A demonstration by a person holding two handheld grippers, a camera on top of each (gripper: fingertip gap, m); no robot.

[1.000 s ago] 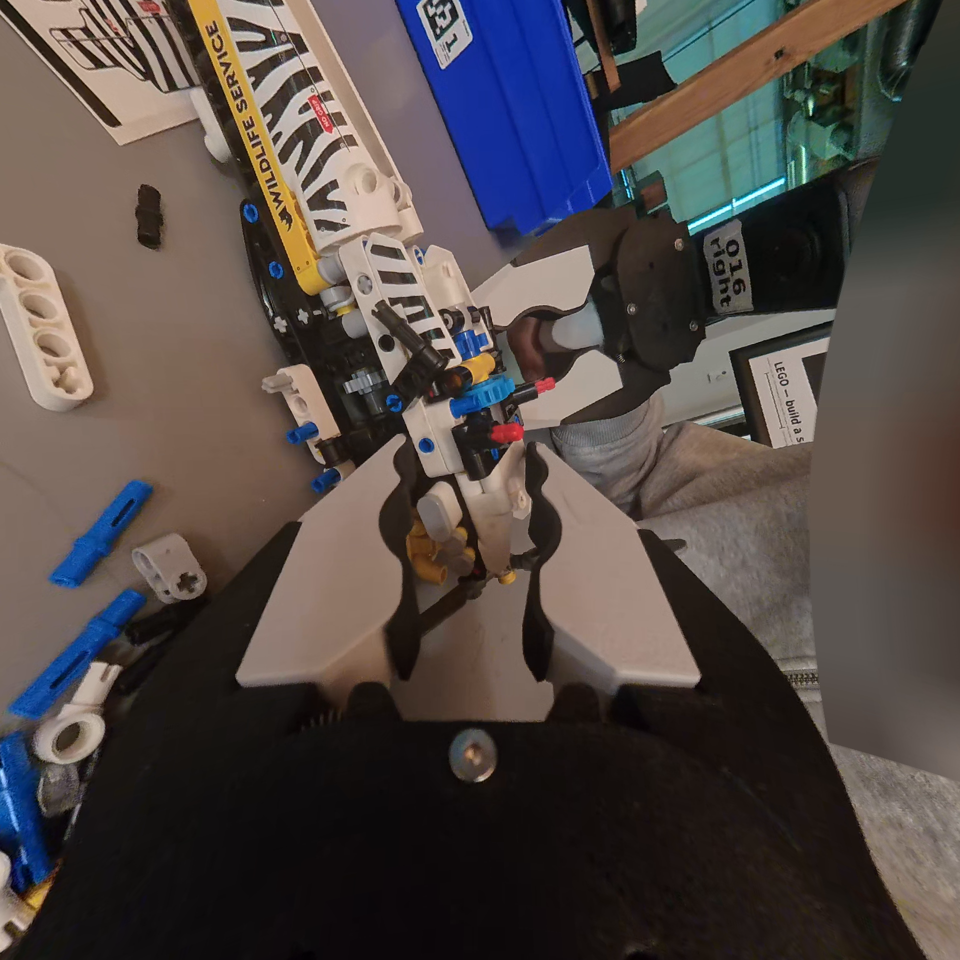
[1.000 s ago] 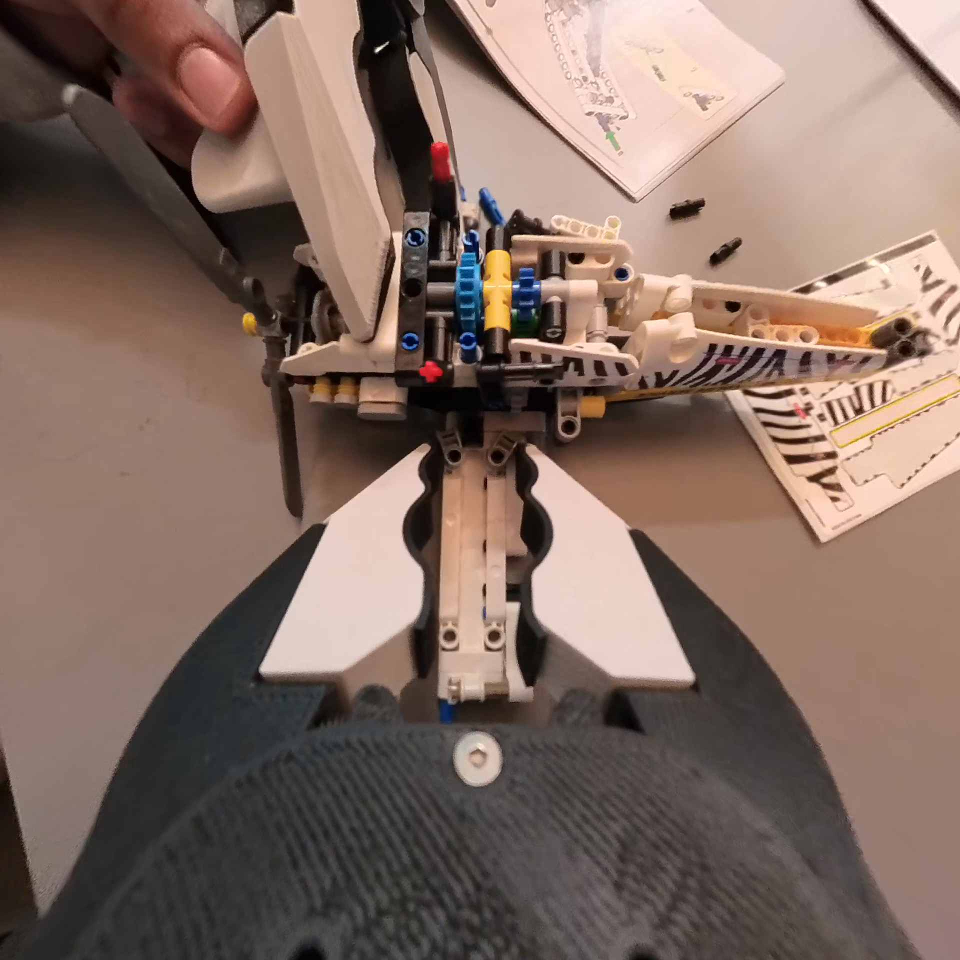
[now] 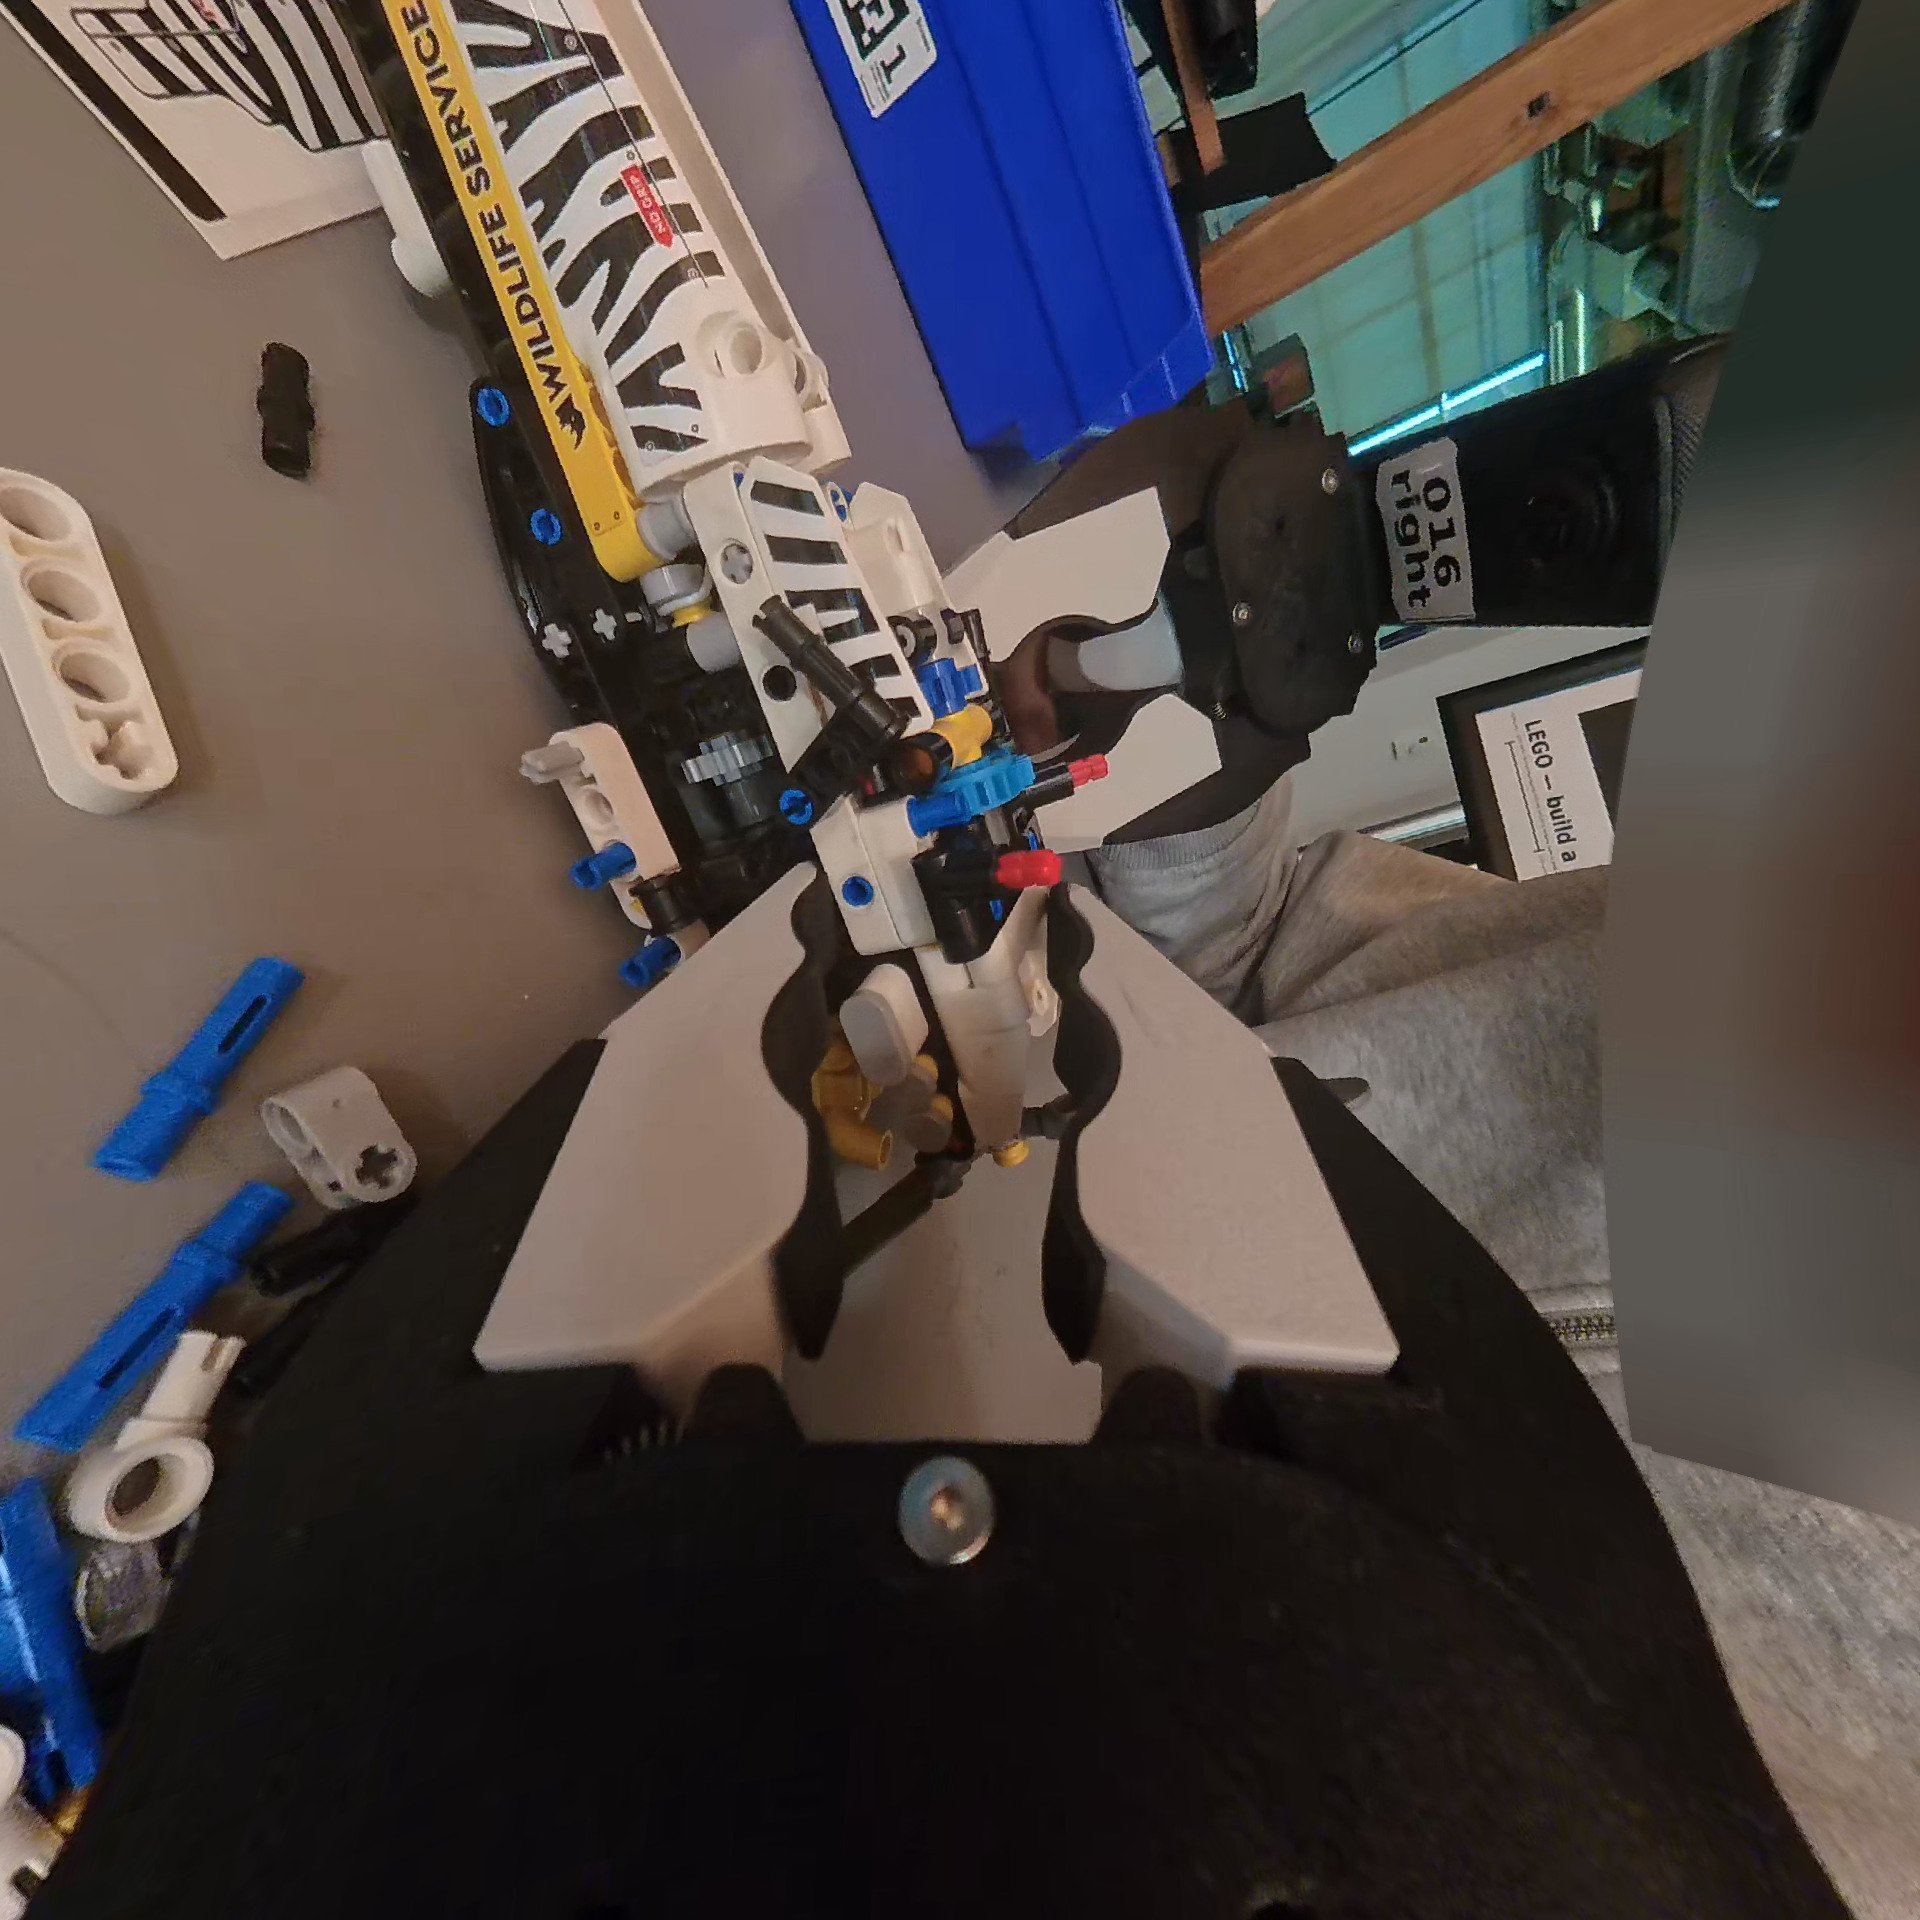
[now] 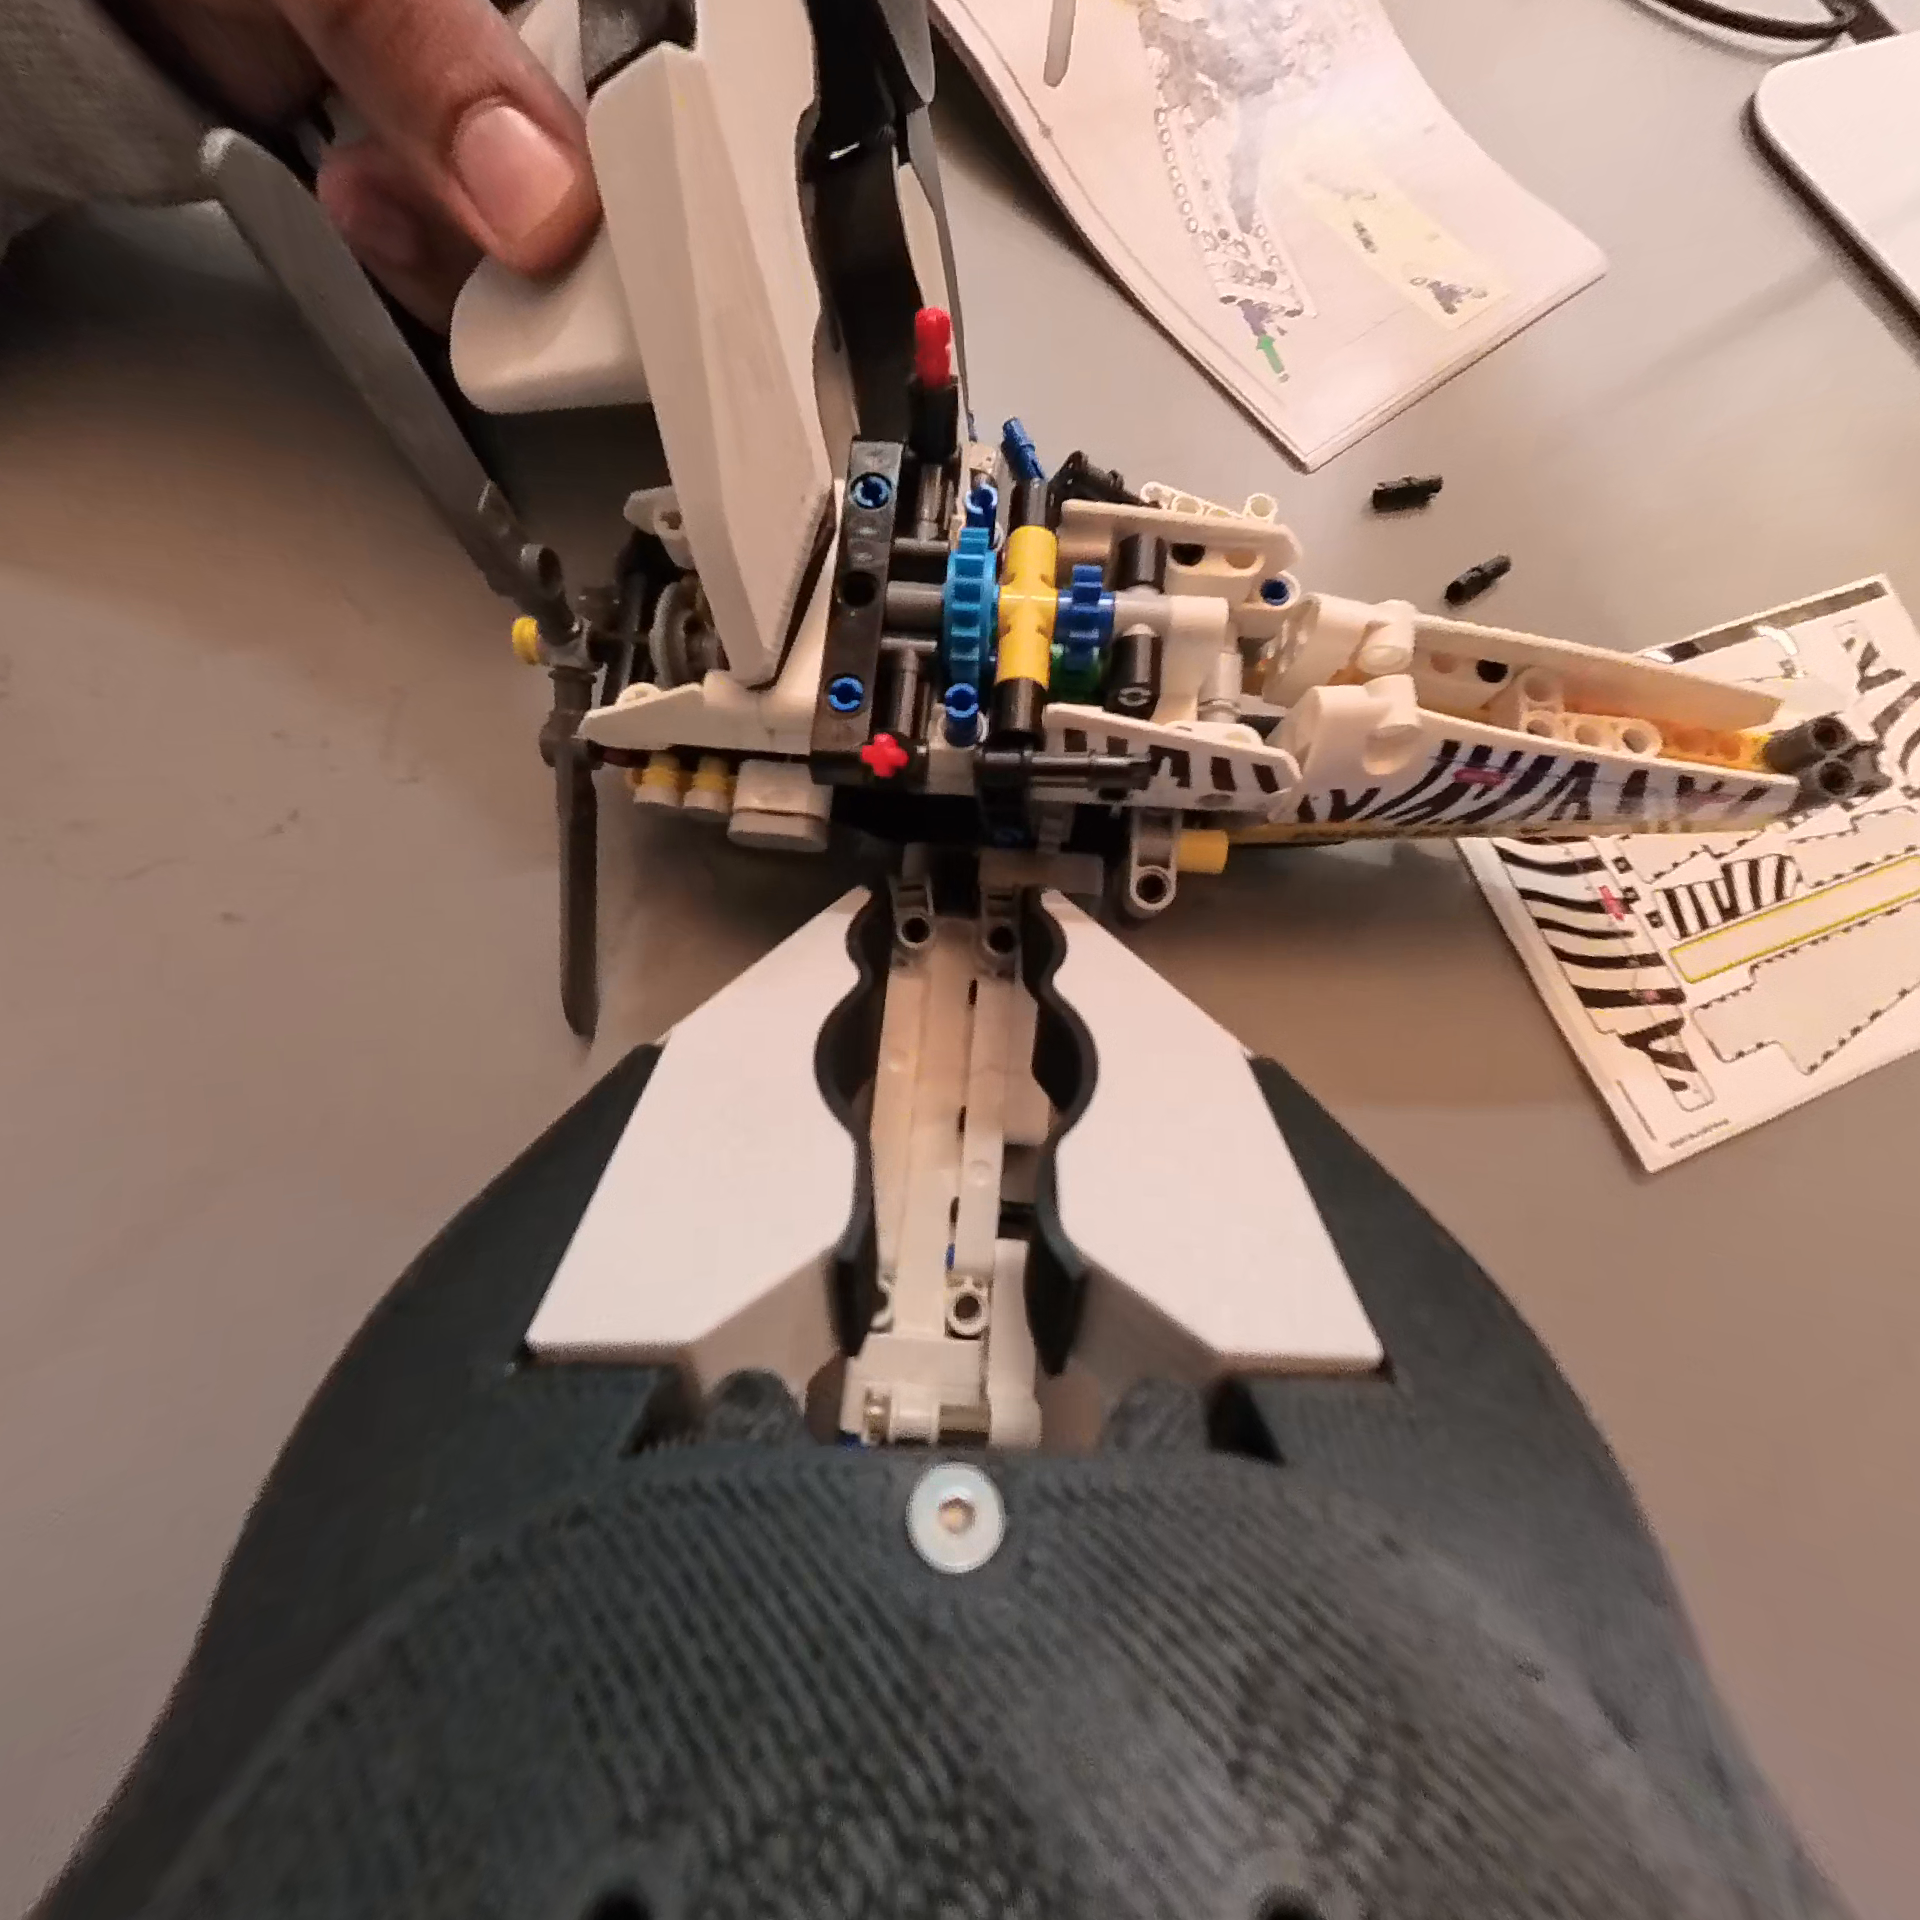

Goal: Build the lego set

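Barely budged since a second ago, just nudged a touch in both views, same grips, same pose. Zebra-striped lego plane (image 4: 1049, 665) lying across the middle of the right wrist view on the grey table (image 4: 260, 1039), nose and grey propeller (image 4: 574, 831) at centre left, tail running off to the right edge. Right gripper (image 4: 956, 925) clamped on a white beam assembly (image 4: 961, 1122) that sticks out of the fuselage side toward the bottom of the frame, probably a wing being seated. Left gripper (image 3: 925, 987) pinching the nose end, fingers pressed onto the white and yellow bits there; shows up in the upper left of the right wrist view too, with a hand (image 4: 416, 135) behind it. Pretty far along by the look of it: fuselage closed up, gears in, stickers on. Not done though, plenty of loose stuff at the left edge of the left wrist view: blue axle connectors (image 3: 197, 1070), a white beam (image 3: 78, 634), a black pin (image 3: 286, 407). Instruction booklet (image 4: 1299, 208) open at upper right, sticker sheet (image 4: 1714, 873) at right, blue bin (image 3: 997, 208) up top.
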